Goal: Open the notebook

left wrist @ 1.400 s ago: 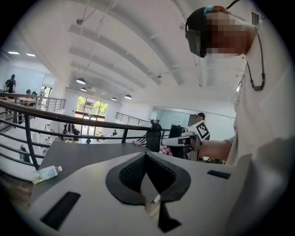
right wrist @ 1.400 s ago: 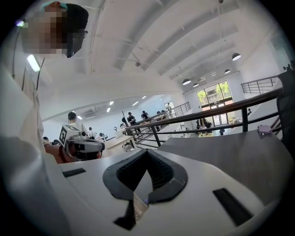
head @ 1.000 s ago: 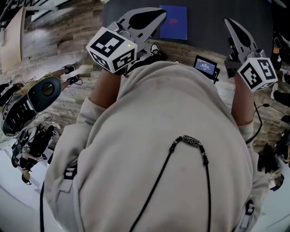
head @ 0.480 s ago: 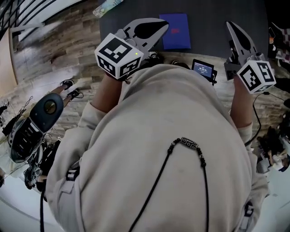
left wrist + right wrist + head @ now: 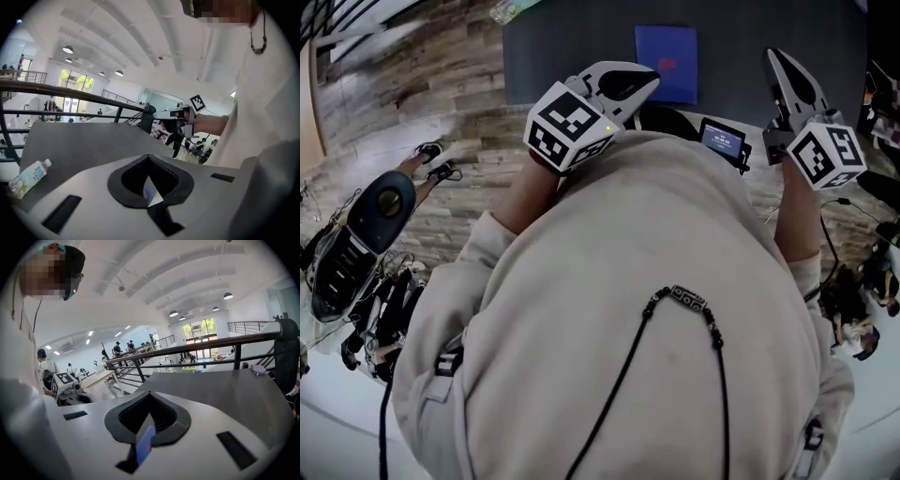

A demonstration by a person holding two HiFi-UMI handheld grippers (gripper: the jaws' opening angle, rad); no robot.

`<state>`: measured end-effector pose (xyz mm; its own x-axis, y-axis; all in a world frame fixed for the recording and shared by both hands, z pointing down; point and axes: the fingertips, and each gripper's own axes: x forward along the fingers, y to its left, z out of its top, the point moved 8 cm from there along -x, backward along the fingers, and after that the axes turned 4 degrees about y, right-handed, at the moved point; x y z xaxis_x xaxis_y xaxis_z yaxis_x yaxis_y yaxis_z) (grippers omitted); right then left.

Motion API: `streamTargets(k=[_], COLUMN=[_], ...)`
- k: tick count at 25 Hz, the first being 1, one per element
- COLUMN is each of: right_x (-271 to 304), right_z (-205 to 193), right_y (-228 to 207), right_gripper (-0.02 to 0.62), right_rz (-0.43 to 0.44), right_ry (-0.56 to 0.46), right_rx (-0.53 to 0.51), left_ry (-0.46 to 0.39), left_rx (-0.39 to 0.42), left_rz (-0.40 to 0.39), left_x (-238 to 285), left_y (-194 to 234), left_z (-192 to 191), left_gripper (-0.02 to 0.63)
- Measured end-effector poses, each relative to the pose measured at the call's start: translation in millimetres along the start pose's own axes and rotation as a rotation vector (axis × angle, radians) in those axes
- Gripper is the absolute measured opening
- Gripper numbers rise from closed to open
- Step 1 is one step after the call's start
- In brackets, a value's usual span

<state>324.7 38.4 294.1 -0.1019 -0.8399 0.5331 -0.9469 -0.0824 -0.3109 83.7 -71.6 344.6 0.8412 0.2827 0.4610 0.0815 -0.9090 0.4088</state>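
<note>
The approach was the step in hand, and nothing had yet been done to the notebook. Furthest left of the two, the left gripper (image 5: 651, 79) hung over the near edge of the dark bench (image 5: 572, 47). Its fingers were clenched tip to tip on nothing and pointed toward the book. The notebook (image 5: 667, 64), blue and closed, lay flat on the bench, untouched. In the head view the left tips overlapped its near left corner, but the gripper looked to be above it rather than on it. Well to the right, the right gripper (image 5: 772, 56) was poised over the bench's near right part. Its fingers were likewise pressed together and empty, clear of the book.

The next move probably called for lowering one gripper to the cover's free edge and working a thin tip under it, or parting the fingers to pinch the cover alone. The other gripper could pin the book so that it would not slide. Which edge was the spine could not be told, so the side to lift from remained a guess.

As for writing, the bottle (image 5: 27, 177) lying at the bench's far left wore a pale blue label, unreadable. Each gripper's marker cube (image 5: 569, 127) bore only black-and-white square patterns and no words. The notebook's cover carried a small red mark near its middle, too small to read. The little screen (image 5: 724, 139) near the person's chest showed lit lines of characters, illegible.
</note>
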Motion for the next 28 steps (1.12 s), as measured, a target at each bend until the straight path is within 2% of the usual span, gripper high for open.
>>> streamTargets(k=[2,6,9,11,15,28], right_x=[8,9,23,31,44,78], right_z=[-11,-34,-37,-45,-57,-106], right_y=[-12,-36,-47,-44,-45,-58], right_gripper=[0.011,0.011,0.011,0.011,0.011,0.011], right_rz=[0.033,0.106,0.126,0.131,0.144,0.164], right_ry=[0.025,0.074,0.099,0.126,0.159,0.299], right_rx=[0.008,0.048,0.081,0.092,0.115,0.188], left_ry=[0.03,0.036,0.097,0.136,0.168,0.312], left_rx=[-0.026,-0.152,-0.156,-0.175,-0.21,-0.152], left_rz=[0.023,0.079,0.151,0.168,0.157,0.072], left_x=[10,17,19,15,18,64], left_y=[-4,-29,-27,-25,-16,-8], left_z=[-9,-16,-21,-33,-54,-98], left_gripper=[-0.002,-0.002,-0.003,-0.003,-0.003,-0.003])
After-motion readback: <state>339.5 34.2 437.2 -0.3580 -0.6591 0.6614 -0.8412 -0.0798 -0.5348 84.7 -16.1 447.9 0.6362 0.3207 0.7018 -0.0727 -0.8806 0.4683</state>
